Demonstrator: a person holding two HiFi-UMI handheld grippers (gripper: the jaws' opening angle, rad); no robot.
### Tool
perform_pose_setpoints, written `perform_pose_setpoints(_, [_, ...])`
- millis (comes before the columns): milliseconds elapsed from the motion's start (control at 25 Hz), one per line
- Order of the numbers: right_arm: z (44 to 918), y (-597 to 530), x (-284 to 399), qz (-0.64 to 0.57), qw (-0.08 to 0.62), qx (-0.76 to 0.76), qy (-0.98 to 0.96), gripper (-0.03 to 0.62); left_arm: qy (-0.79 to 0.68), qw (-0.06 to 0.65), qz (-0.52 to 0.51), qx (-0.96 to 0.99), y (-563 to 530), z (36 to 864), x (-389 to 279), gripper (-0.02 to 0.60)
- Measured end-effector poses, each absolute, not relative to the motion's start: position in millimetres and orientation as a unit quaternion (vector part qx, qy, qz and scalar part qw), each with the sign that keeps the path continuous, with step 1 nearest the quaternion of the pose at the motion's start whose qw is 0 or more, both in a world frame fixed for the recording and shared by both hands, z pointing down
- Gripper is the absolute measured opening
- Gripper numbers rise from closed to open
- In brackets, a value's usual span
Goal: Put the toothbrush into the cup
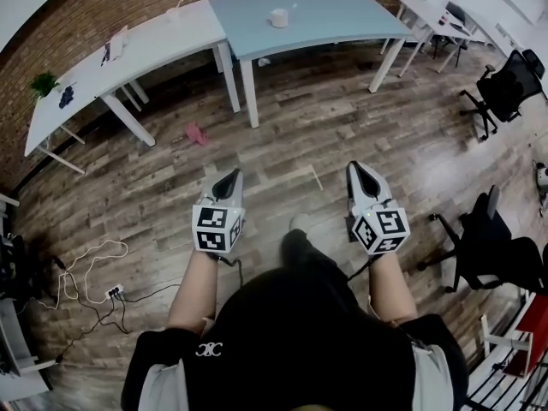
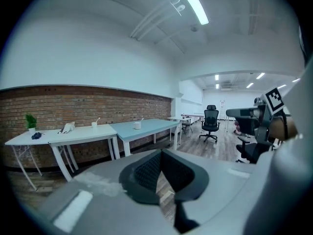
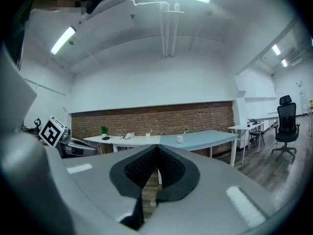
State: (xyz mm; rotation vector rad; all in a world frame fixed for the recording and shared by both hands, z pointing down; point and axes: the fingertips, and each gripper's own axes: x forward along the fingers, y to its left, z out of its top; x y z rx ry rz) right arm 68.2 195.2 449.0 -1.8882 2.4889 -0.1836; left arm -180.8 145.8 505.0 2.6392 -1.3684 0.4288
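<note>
Right now I hold both tools level and low in front of me. My left gripper [image 1: 229, 178] is clenched tip to tip on nothing, and so is my right gripper [image 1: 359, 169]. Beyond them lies bare wooden floor [image 1: 325, 127], then a pale blue table [image 1: 342, 20] against the brick wall. On it stands a small white cup [image 1: 278, 17], well apart from both tools, with a thin pale stick [image 3: 184, 133] leaning out of it. It is too small to tell whether that is the toothbrush.
</note>
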Motion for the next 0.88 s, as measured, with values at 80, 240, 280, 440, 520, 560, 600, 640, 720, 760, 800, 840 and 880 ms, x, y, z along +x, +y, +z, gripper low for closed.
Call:
perform_pose_setpoints(80, [446.0, 219.0, 58.1, -0.056, 0.008, -0.607, 0.793, 0.009, -0.457, 0.074, 0.138, 0.875, 168.3, 506.1, -191.9, 0.006])
perform_pose_setpoints(240, [441.6, 260.8, 45.3, -0.052, 0.0, -0.612, 0.789, 0.009, -0.459, 0.081, 0.138, 0.874, 206.7, 510.0, -205.2, 0.006])
perform_pose_setpoints(280, [439.2, 269.2, 44.3, -0.049, 0.0, -0.612, 0.789, 0.009, -0.459, 0.082, 0.137, 0.874, 214.6, 509.7, -205.9, 0.006])
perform_pose_setpoints(440, [428.9, 290.9, 46.5, -0.037, 0.009, -0.613, 0.789, 0.009, -0.461, 0.078, 0.13, 0.874, 237.1, 504.6, -203.0, 0.007])
perform_pose_setpoints(520, [424.5, 297.6, 48.9, -0.037, 0.021, -0.609, 0.792, 0.009, -0.466, 0.076, 0.126, 0.872, 243.8, 500.8, -200.1, 0.006])
perform_pose_setpoints(560, [422.1, 299.8, 50.0, -0.038, 0.027, -0.606, 0.794, 0.009, -0.469, 0.076, 0.125, 0.871, 245.3, 498.9, -199.0, 0.006])
perform_pose_setpoints(600, [419.9, 300.6, 51.7, -0.04, 0.033, -0.604, 0.795, 0.009, -0.472, 0.077, 0.123, 0.869, 245.6, 497.0, -197.7, 0.006])
perform_pose_setpoints(640, [418.2, 299.9, 54.7, -0.041, 0.036, -0.604, 0.795, 0.009, -0.475, 0.077, 0.122, 0.868, 244.9, 494.9, -195.4, 0.006])
perform_pose_setpoints(720, [417.2, 296.2, 62.4, -0.045, 0.034, -0.603, 0.796, 0.009, -0.477, 0.078, 0.12, 0.867, 243.9, 489.4, -186.6, 0.006])
perform_pose_setpoints(760, [418.1, 296.1, 65.5, -0.046, 0.028, -0.601, 0.798, 0.008, -0.476, 0.078, 0.119, 0.868, 245.5, 487.1, -180.3, 0.006])
perform_pose_setpoints(800, [420.1, 298.7, 67.8, -0.046, 0.019, -0.597, 0.8, 0.008, -0.474, 0.078, 0.119, 0.869, 249.1, 486.1, -173.6, 0.006])
perform_pose_setpoints(840, [422.9, 303.6, 69.8, -0.044, 0.009, -0.593, 0.804, 0.008, -0.472, 0.08, 0.121, 0.87, 254.0, 486.6, -166.9, 0.006])
perform_pose_setpoints(880, [425.4, 309.0, 72.2, -0.042, 0.0, -0.59, 0.806, 0.008, -0.471, 0.082, 0.123, 0.87, 258.4, 488.2, -160.9, 0.006])
